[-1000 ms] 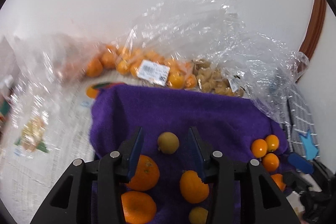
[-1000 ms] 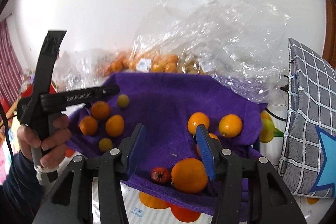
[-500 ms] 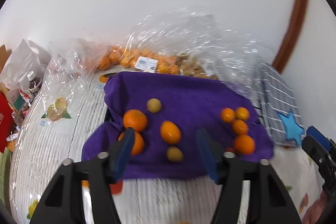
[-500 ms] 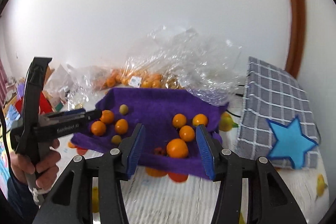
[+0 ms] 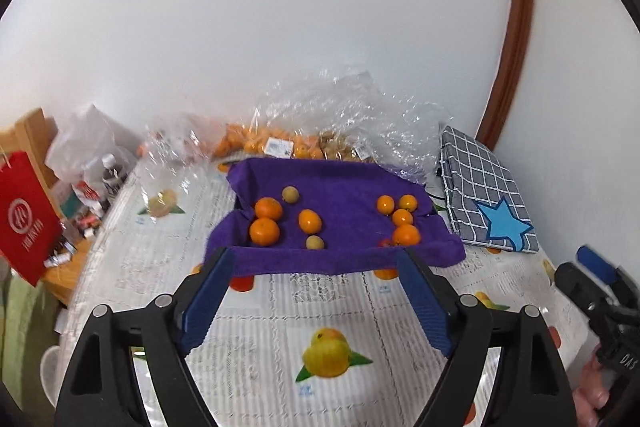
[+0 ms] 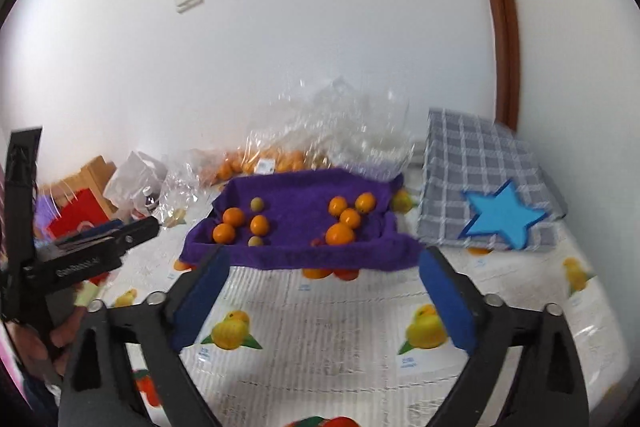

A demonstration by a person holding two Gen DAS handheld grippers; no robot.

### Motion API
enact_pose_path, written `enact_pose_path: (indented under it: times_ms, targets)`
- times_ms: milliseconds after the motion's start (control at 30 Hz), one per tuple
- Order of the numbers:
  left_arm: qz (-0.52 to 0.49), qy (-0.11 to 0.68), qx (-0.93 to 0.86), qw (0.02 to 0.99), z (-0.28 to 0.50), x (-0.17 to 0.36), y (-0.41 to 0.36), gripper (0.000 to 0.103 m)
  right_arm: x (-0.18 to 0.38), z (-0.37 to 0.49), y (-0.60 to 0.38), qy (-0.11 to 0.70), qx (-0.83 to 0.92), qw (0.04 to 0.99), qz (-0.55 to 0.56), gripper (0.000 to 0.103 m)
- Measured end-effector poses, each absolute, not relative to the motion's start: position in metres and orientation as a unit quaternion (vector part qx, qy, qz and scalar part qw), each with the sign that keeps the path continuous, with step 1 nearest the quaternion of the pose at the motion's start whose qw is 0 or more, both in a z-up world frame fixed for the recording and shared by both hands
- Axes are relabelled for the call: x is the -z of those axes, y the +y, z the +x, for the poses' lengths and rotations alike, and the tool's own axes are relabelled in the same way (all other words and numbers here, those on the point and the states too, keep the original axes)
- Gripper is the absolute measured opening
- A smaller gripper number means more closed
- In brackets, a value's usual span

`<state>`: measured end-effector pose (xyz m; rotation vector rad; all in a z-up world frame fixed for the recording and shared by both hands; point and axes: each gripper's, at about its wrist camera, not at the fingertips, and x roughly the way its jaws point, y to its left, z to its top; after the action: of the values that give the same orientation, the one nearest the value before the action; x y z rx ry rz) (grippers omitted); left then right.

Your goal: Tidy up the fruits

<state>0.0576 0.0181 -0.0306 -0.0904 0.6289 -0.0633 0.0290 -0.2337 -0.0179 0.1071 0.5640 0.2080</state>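
A purple towel (image 5: 344, 187) lies on the table and carries two clusters of fruit. On its left sit oranges (image 5: 265, 231) and two small yellowish fruits (image 5: 290, 194). On its right lie several smaller oranges (image 5: 402, 217) and a tiny red fruit (image 5: 386, 243). My left gripper (image 5: 315, 255) hovers back from the towel's near edge, its jaws opening with nothing between them. My right gripper (image 6: 325, 259) hangs likewise before the towel (image 6: 296, 211), its jaws opening wide and empty. A hand (image 6: 60, 331) holds the left gripper at the right wrist view's left edge.
Clear plastic bags of oranges (image 5: 276, 143) are heaped against the wall behind the towel. A grey checked cloth with a blue star (image 5: 484, 195) lies to the right. A red bag (image 5: 24, 223) and bottles (image 5: 108, 167) crowd the left. A fruit-print tablecloth (image 5: 332, 311) covers the table.
Both grippers have drawn back and up from the towel, so the fruit now looks small and far. Both pairs of jaws have spread much wider.
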Motion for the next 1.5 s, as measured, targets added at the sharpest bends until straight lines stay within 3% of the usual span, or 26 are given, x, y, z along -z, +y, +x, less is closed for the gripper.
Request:
enact_pose_path:
  times_ms: [367,1500]
  targets:
    - [-0.045,0.29,0.008,0.956,0.029,0.023,0.025,0.086,-0.007,-0.002,-0.249,0.265,-0.061,0.962,0.032,0.1]
    - [-0.037,0.273,-0.003,0.961,0.019,0.012,0.016,0.086,-0.009,-0.004,-0.262,0.267,-0.029,0.963,0.036,0.1]
